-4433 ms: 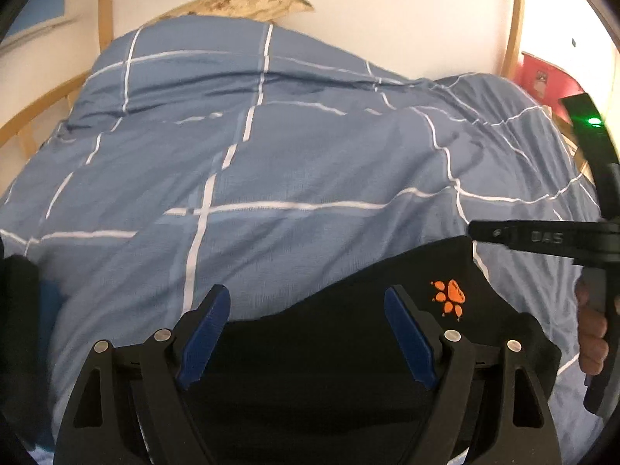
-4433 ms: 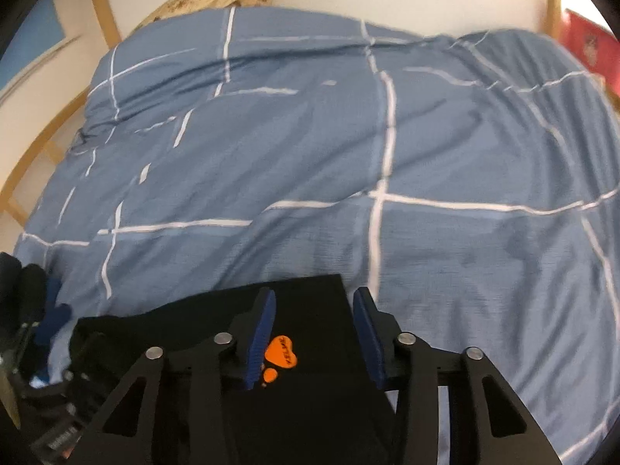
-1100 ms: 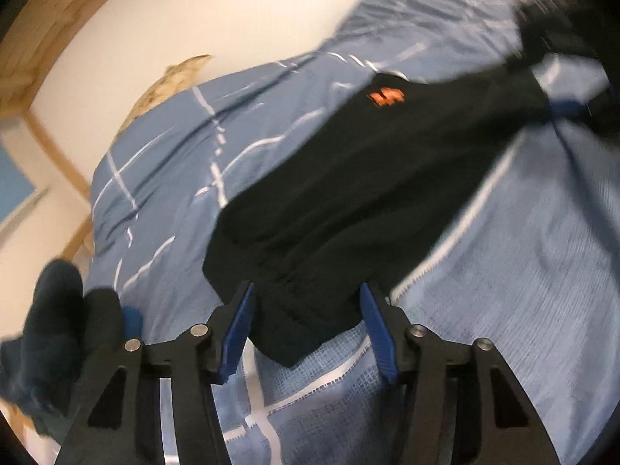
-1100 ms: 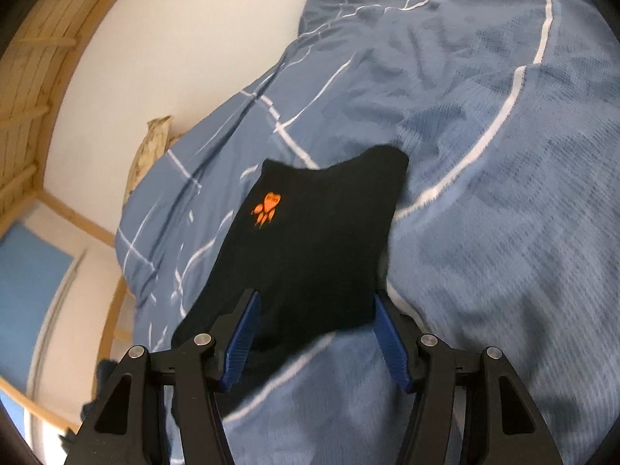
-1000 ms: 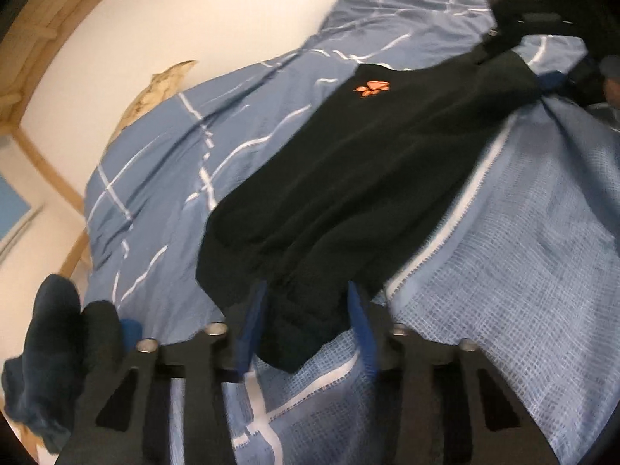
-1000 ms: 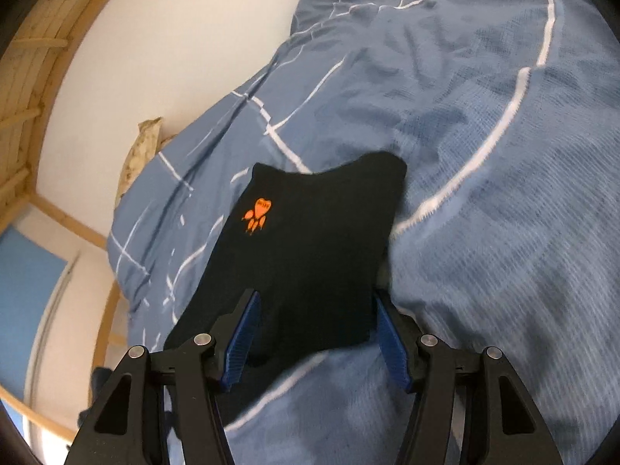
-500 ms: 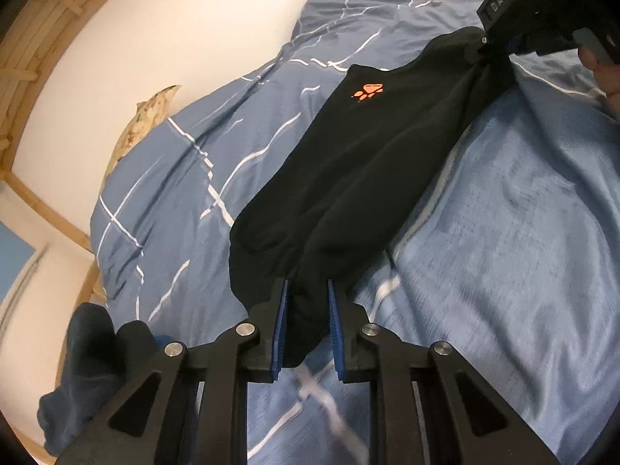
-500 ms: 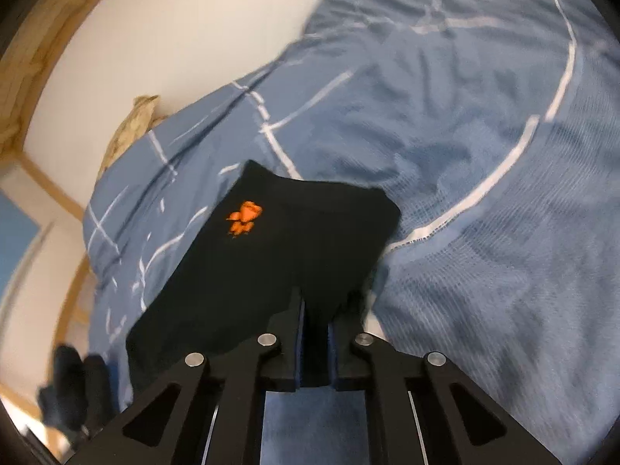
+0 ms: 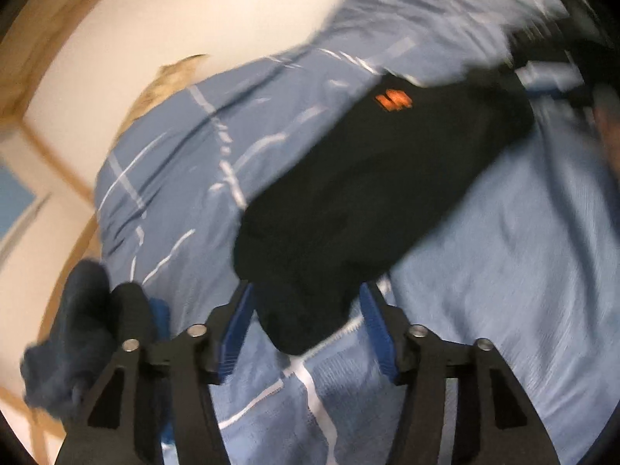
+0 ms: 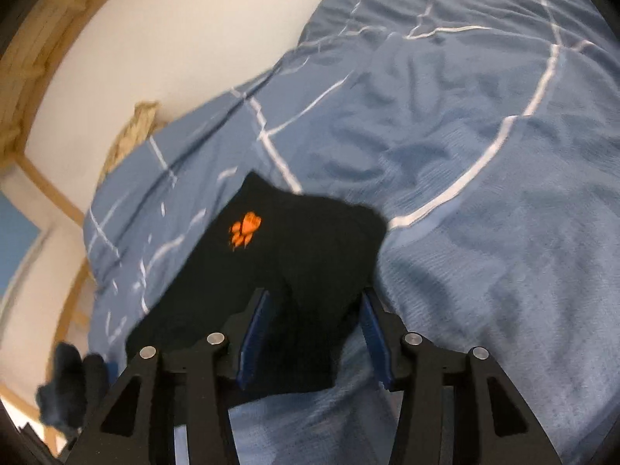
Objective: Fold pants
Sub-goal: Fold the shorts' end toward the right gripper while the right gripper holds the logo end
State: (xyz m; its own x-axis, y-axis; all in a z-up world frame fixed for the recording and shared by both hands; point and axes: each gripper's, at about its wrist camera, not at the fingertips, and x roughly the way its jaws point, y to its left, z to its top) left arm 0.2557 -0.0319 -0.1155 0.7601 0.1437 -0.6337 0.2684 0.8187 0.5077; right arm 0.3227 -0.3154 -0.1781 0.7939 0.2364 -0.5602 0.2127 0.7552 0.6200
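The black pants (image 9: 372,193) lie flat on the blue checked duvet (image 9: 503,271), folded into a long dark strip whose axis runs slantwise between the two tools: one narrow end sits between the blue pads of the left gripper (image 9: 306,329), and the other end sits between the pads of the right gripper (image 10: 314,341). Both pairs of jaws are opening at this moment, standing about half-wide, and in each view the cloth lies in the gap with bare space on either side of it, so neither tool appears to be pinching the fabric (the left view is badly smeared by motion, so this is read with some caution). From the left tool the strip stretches up and to the right toward the other tool, a dark blur at the upper right of that view; from the right tool it stretches up and to the left. Each hand is therefore nearest its own end, and any further fold would, in my judgement, bring one short end along this long axis onto the other. An orange paw-print logo (image 10: 245,229) shows on the pants, nearer the right tool's end; any lettering under it is too small to read. A heap of dark blue clothing (image 9: 85,333) lies at the bed's edge, left of the left tool.
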